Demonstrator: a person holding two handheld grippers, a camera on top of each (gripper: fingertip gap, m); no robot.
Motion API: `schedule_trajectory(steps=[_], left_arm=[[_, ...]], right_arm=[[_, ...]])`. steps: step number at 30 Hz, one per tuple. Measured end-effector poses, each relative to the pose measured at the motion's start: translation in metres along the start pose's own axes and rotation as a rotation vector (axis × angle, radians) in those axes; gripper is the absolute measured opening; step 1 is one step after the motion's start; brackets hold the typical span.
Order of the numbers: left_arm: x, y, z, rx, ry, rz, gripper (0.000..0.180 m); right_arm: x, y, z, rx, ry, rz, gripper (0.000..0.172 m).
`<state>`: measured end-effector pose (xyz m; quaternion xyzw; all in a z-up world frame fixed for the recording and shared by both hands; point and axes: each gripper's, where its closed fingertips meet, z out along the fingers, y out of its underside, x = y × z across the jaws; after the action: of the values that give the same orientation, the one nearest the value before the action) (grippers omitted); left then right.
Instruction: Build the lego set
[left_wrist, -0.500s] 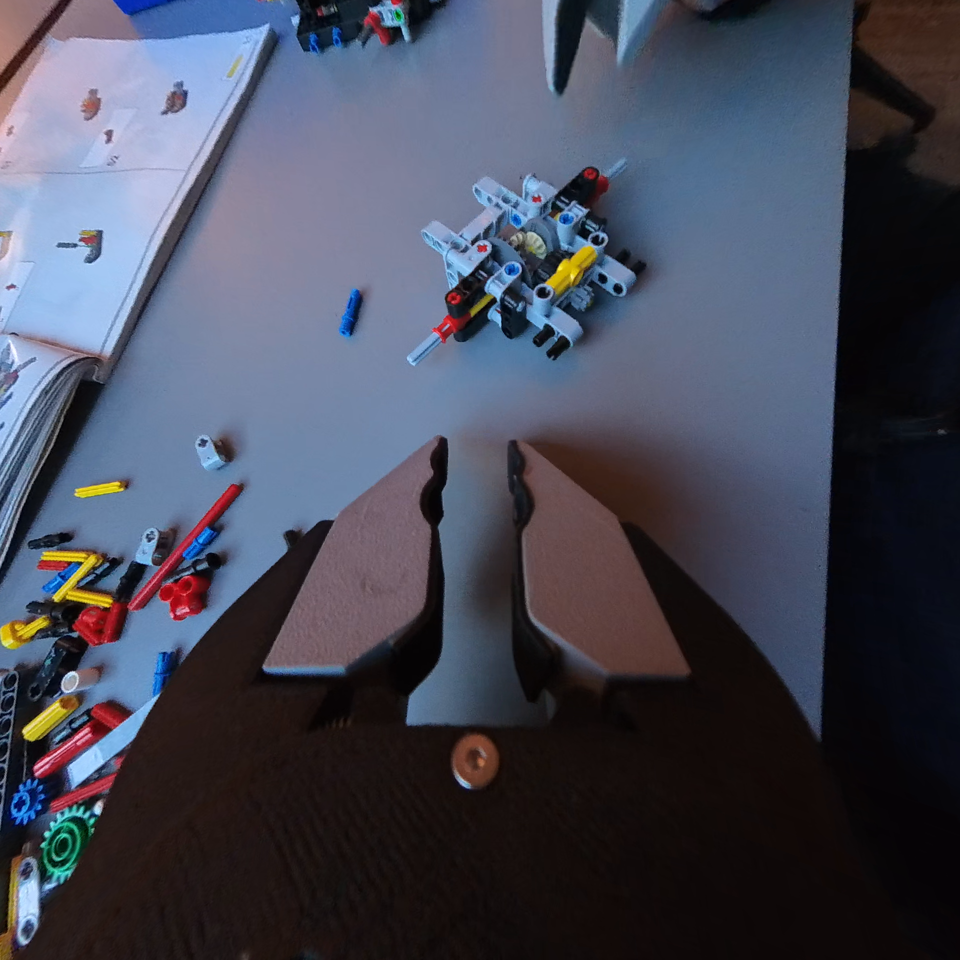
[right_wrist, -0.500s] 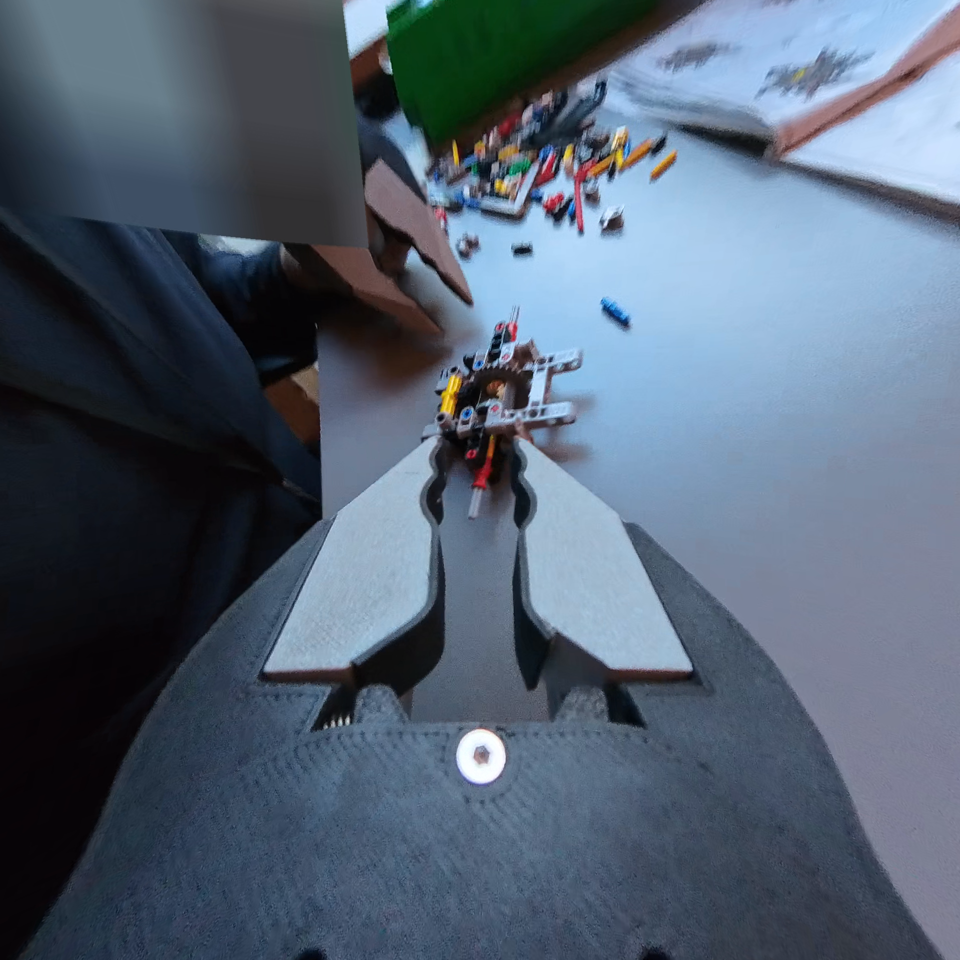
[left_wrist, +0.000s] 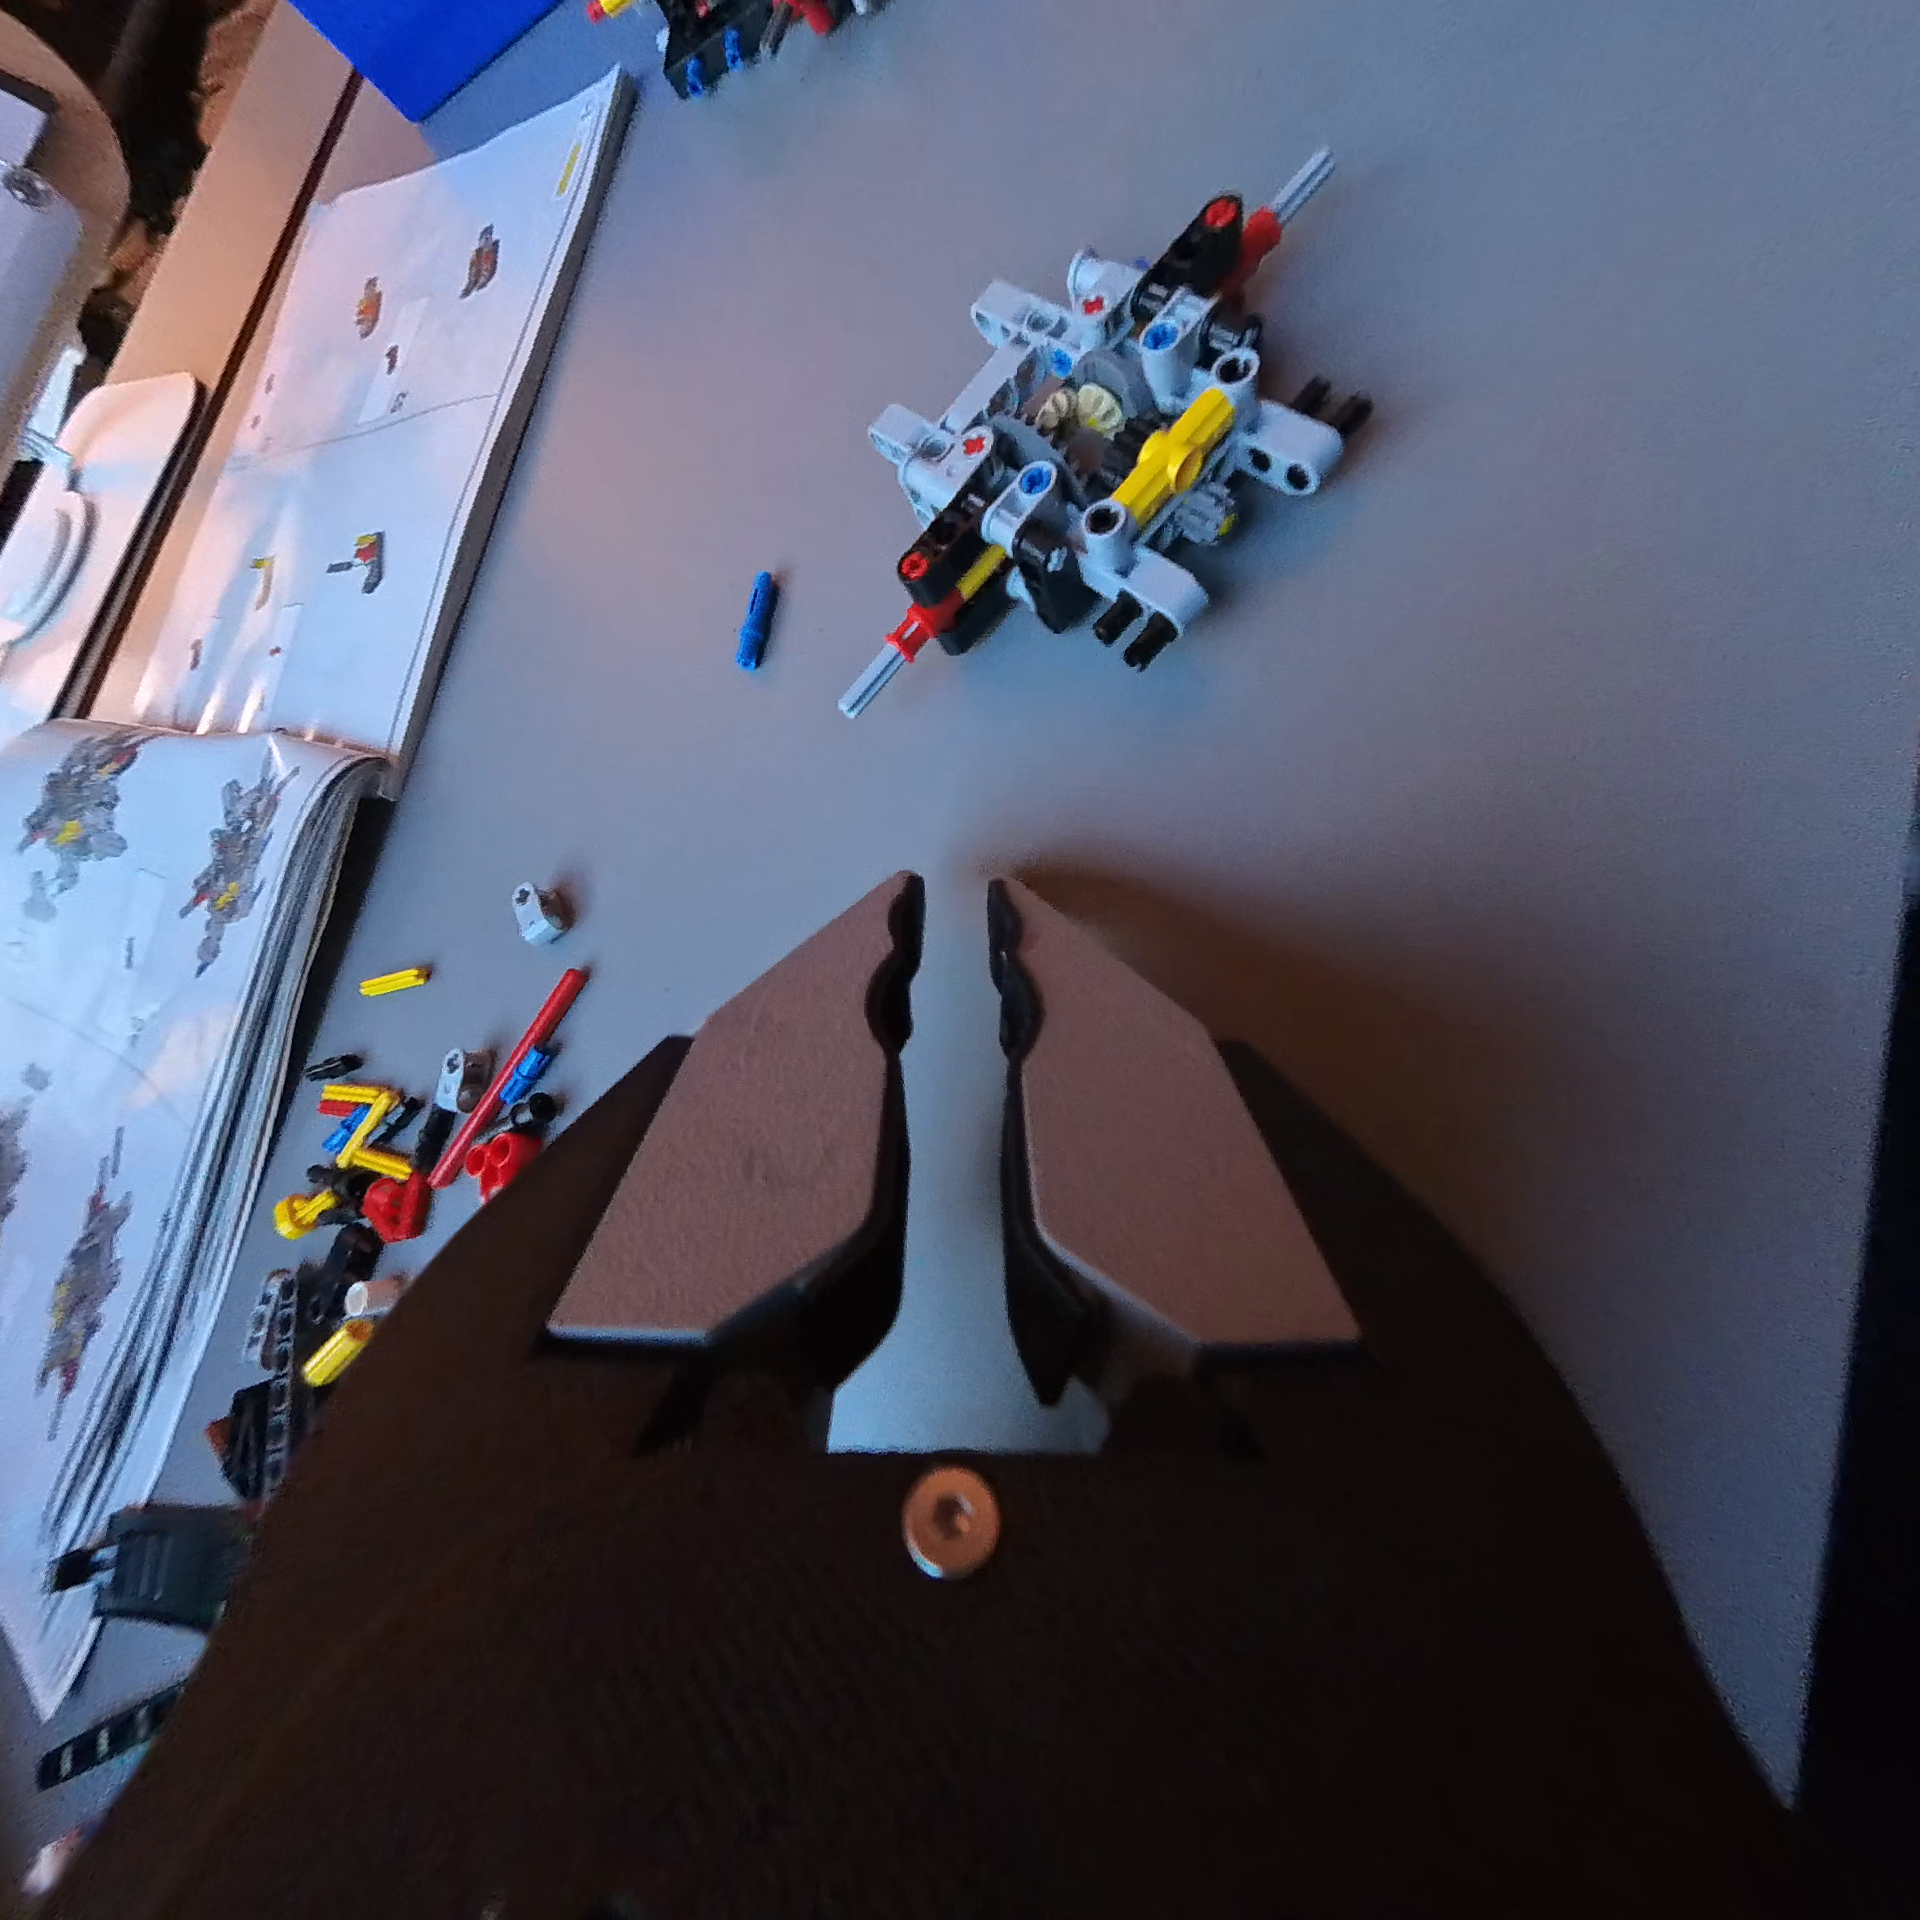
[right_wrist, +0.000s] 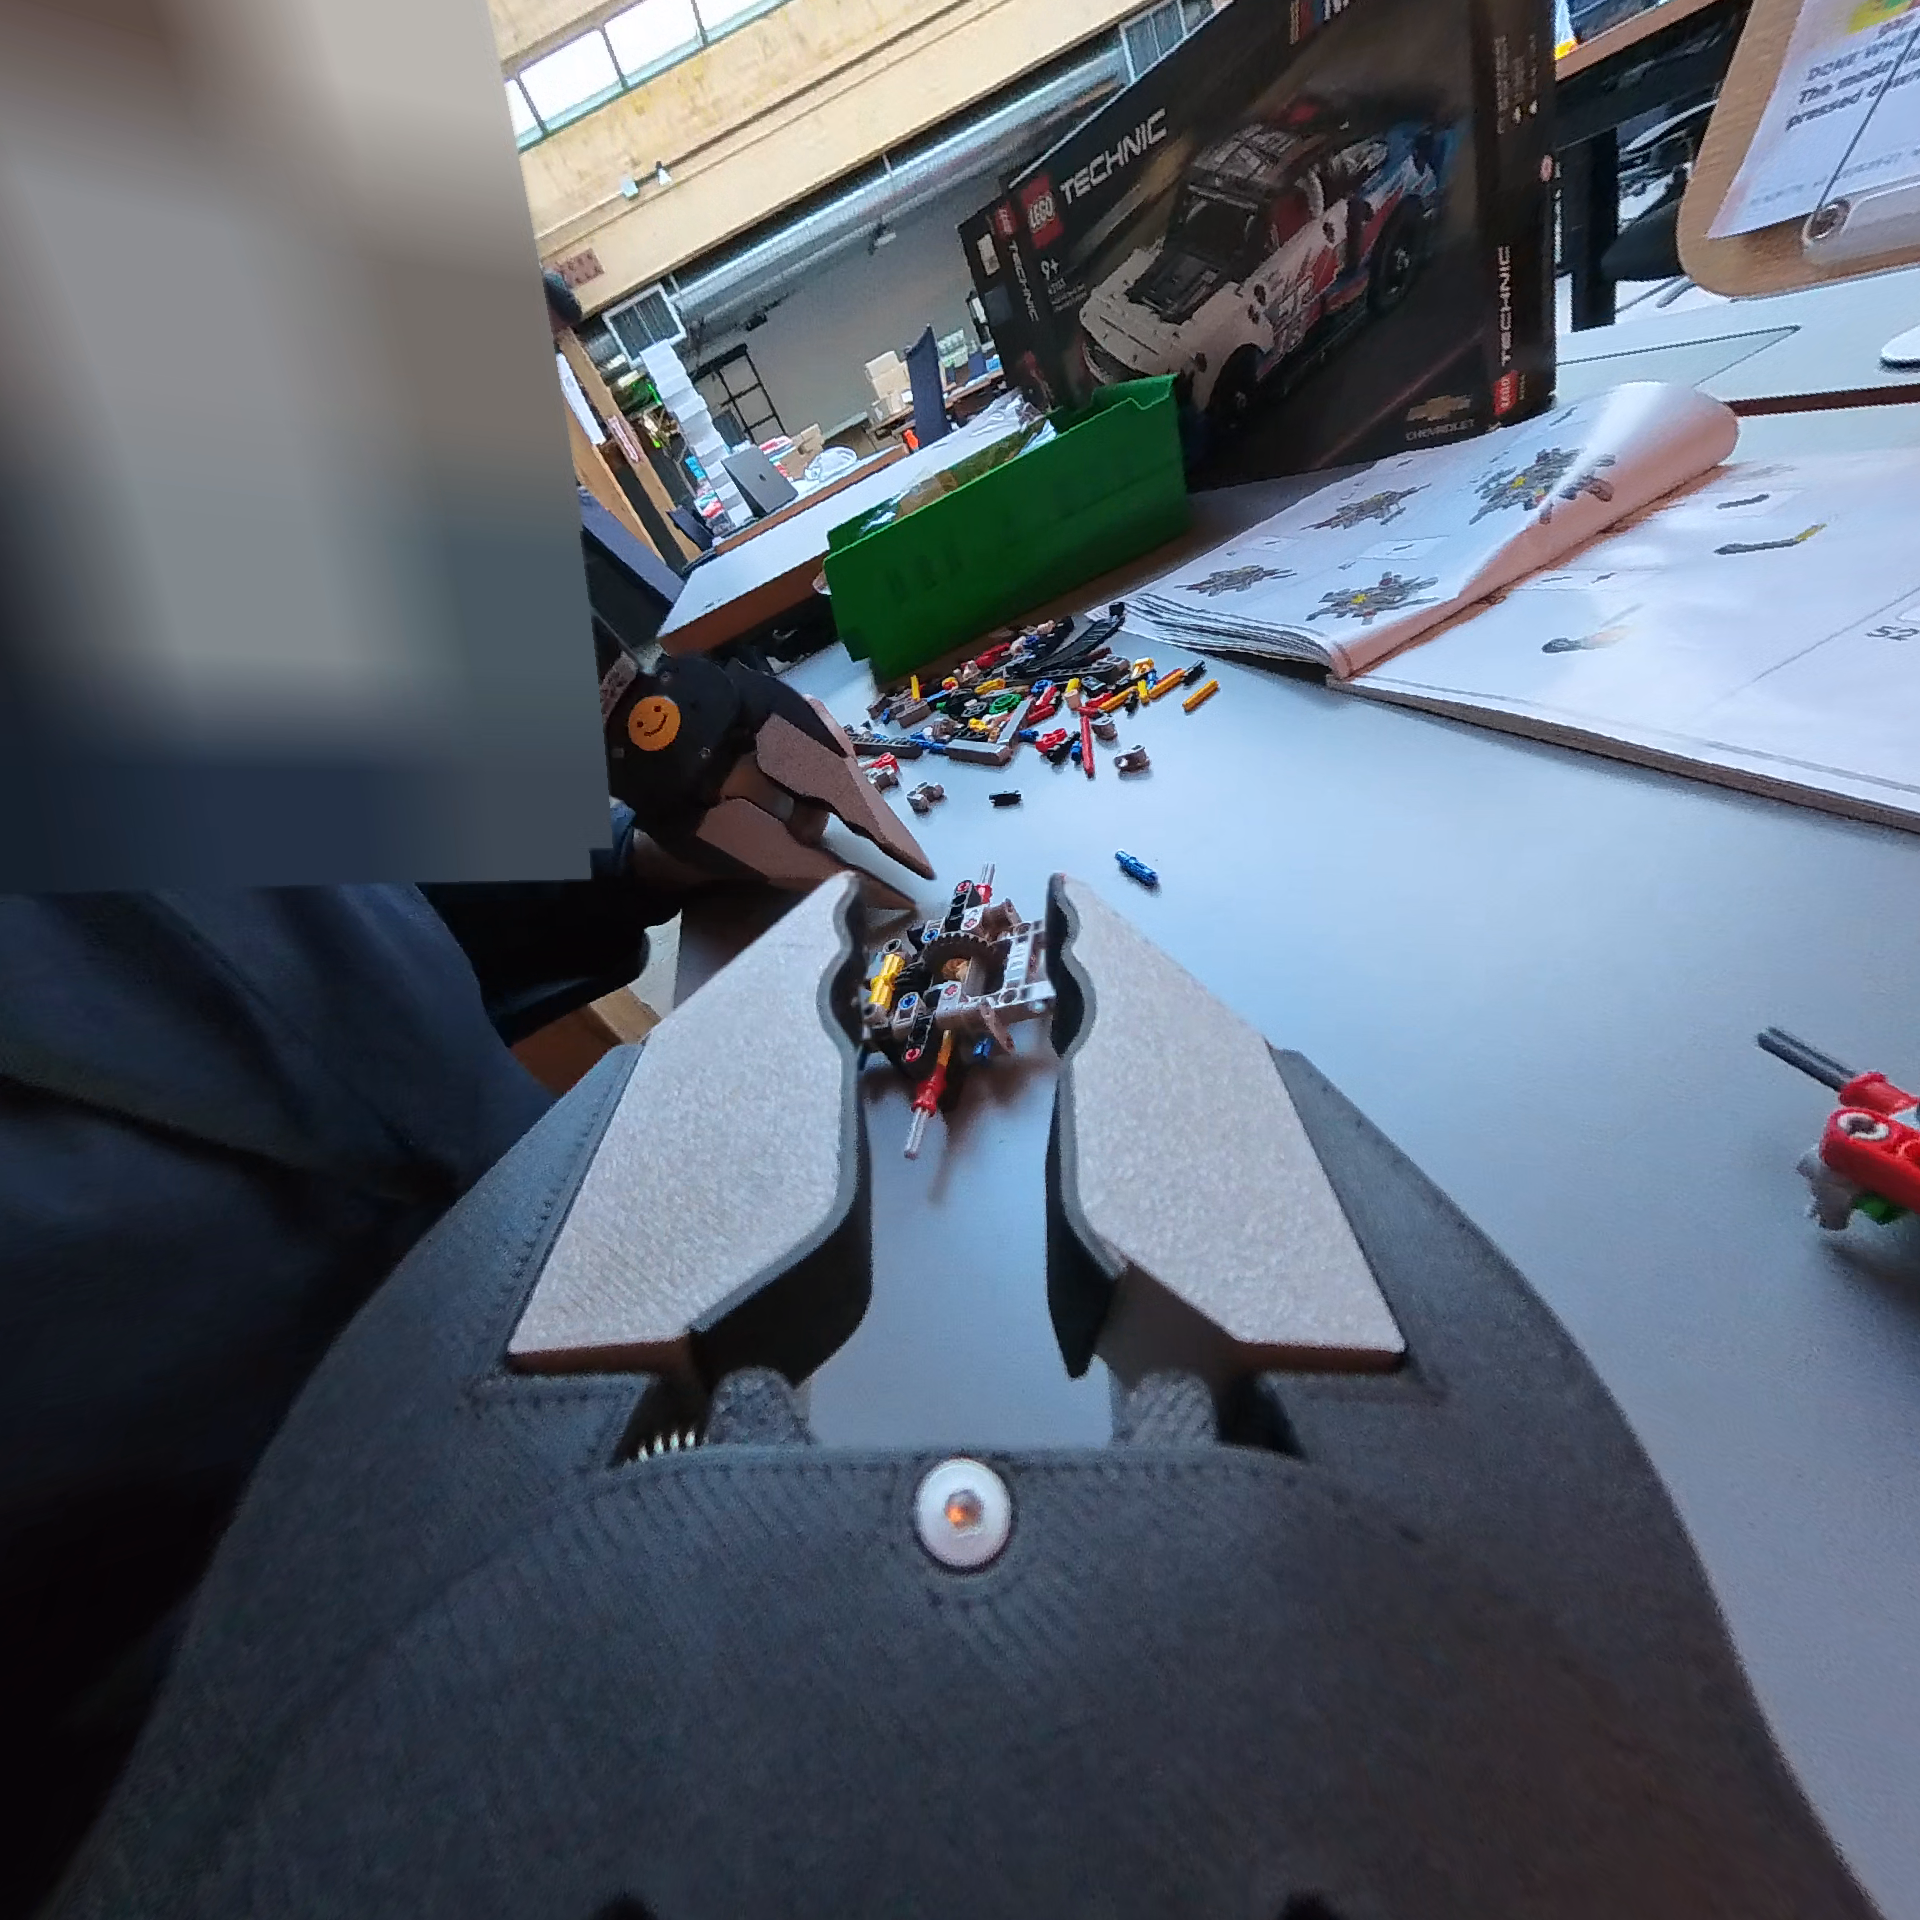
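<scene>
Far left of the grey surface, an open white instruction booklet lies flat, and just beside it a scatter of small red, yellow, blue and black plastic building pieces spreads toward the near edge. A lone short blue plastic pin lies apart from the pile, near the middle. The left tool hovers over bare surface, its fingers close together with a thin slit between them and nothing in it: released, gripping nothing. Ahead of it sits the grey, black and yellow plastic brick assembly with a gear at its centre, resting on the surface, grey axles poking out at both ends.

Over to the right tool: jaws spread, the assembly seen between its fingertips, though whether the pads press on it I cannot tell. Behind stand a green plastic bin and a dark cardboard box with a car picture. Far right, a small red and white brick build sits at the frame's edge.
</scene>
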<state>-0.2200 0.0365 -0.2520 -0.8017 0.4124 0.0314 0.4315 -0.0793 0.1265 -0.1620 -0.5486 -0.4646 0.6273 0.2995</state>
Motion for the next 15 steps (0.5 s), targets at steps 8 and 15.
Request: schedule_trajectory(steps=[8,15], left_arm=[[-0.011,0.001,0.0,-0.002,-0.03,-0.076,0.008],[-0.011,0.003,0.002,-0.018,-0.019,-0.089,0.009]], right_arm=[[-0.007,0.002,-0.008,0.019,-0.01,0.037,0.028],[-0.007,0.007,-0.004,-0.018,0.01,0.012,0.027]])
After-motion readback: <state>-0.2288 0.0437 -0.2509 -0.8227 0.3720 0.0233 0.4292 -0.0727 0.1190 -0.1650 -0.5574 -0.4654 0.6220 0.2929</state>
